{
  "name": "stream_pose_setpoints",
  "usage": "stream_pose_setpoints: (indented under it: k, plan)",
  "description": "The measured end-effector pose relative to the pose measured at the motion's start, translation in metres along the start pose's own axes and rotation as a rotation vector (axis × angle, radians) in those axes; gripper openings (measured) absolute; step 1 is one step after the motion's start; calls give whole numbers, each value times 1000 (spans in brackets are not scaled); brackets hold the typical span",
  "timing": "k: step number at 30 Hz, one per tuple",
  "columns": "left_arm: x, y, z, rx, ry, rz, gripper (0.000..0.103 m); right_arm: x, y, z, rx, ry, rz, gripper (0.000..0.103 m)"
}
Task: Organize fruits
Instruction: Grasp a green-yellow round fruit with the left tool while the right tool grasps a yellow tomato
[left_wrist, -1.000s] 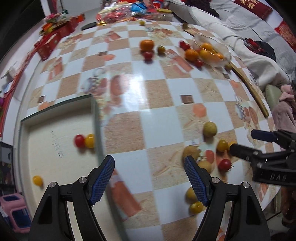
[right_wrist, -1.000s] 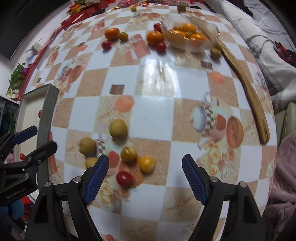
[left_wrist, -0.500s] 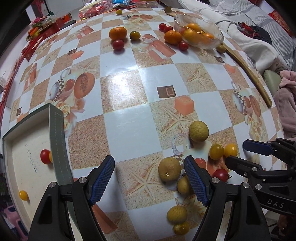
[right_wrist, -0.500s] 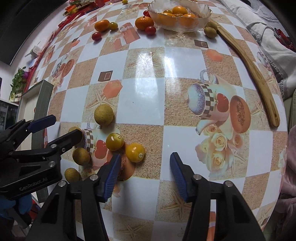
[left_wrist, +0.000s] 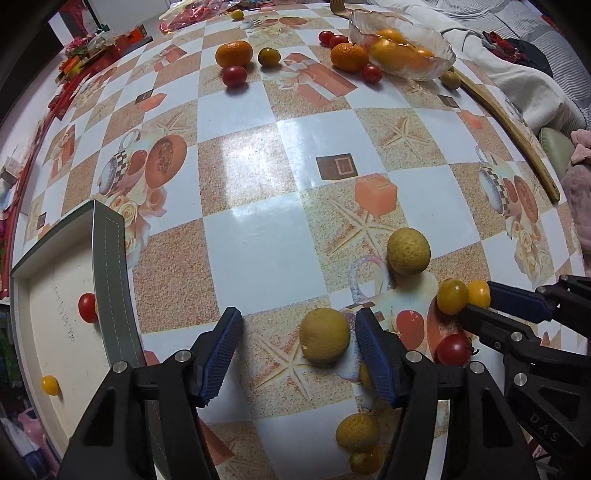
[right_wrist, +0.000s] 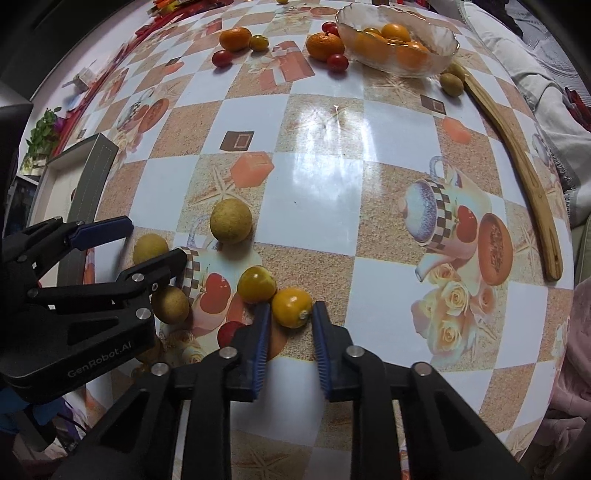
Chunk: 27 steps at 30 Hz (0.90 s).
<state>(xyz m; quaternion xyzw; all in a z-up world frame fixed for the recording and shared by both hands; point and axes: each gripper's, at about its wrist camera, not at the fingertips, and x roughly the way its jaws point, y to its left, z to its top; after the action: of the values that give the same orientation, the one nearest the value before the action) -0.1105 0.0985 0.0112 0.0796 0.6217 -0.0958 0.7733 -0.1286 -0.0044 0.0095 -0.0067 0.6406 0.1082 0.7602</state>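
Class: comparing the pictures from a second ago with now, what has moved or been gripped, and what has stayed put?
The right claw narrowed and closed in around a yellow tomato. The left claw swung from the tray to straddle a brown fruit, still open. The bowl stayed put.

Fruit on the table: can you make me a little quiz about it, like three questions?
1. True or false: the glass bowl has orange fruits in it.
2. Which fruit sits between the fingers of the right gripper? A) a red tomato B) a small yellow fruit C) a big orange
3. Fill in: the left gripper has its fingers wide ___.

Key: 1 true; 2 B; 3 open.
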Motion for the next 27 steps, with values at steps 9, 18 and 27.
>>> stream_pose_setpoints:
  k: [9, 18, 27]
  plan:
    - [-6, 7, 1, -29, -24, -34, 35, -3, -15, -2, 82, 2, 58, 23]
    - [-7, 24, -4, -76, -36, -84, 29, -12, -18, -2, 96, -9, 55, 23]
    - [-12, 41, -14, -123, -54, -125, 29, -20, -13, 4, 91, -25, 58, 23]
